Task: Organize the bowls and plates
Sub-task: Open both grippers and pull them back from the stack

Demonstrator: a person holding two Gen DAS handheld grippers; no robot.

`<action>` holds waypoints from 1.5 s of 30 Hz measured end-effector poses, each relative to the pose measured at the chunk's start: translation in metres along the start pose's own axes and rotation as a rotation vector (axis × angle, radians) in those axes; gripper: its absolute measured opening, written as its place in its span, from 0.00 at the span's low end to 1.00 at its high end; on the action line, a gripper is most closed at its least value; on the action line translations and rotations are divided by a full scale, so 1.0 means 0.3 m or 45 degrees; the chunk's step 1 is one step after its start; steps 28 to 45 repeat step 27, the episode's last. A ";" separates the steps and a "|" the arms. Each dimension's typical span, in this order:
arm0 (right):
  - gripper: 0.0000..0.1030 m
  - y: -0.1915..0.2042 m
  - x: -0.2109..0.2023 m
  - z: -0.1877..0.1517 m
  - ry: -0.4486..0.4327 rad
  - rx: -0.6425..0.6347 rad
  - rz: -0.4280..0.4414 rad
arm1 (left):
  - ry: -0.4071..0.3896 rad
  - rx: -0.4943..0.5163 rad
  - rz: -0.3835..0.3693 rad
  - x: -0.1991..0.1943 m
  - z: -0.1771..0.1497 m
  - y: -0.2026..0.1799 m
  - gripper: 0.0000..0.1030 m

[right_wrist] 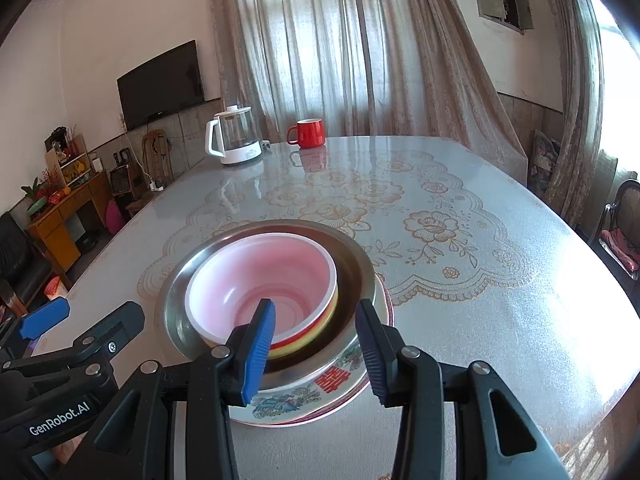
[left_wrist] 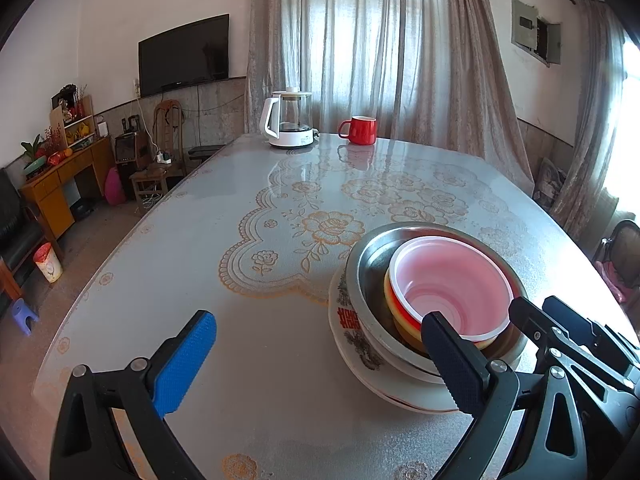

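The pink bowl [right_wrist: 262, 282] sits on top of the stack near the tabletop's [right_wrist: 480, 300] near edge. The right gripper [right_wrist: 316, 354] is half open around nothing (left gripper [left_wrist: 316, 360] wide open, empty). Stacking looks done; next, back away.

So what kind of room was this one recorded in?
Most likely a home living or dining room: a large table with a floral cover holds stacked dishes, a kettle and a red mug, with a wall-mounted TV and curtains behind.
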State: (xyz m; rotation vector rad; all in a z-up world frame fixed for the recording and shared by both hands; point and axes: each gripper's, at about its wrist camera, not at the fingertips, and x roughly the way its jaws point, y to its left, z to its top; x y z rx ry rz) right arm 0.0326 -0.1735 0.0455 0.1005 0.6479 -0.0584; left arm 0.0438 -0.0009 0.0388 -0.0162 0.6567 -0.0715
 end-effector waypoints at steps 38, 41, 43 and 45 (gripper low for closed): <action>0.41 -0.002 0.000 0.000 -0.004 -0.001 0.000 | -0.014 -0.033 -0.006 0.005 0.003 0.015 0.98; 0.41 -0.002 0.000 0.000 -0.004 -0.001 0.000 | -0.014 -0.033 -0.006 0.005 0.003 0.015 0.98; 0.41 -0.002 0.000 0.000 -0.004 -0.001 0.000 | -0.014 -0.033 -0.006 0.005 0.003 0.015 0.98; 0.41 -0.002 0.000 0.000 -0.004 -0.001 0.000 | -0.014 -0.033 -0.006 0.005 0.003 0.015 0.98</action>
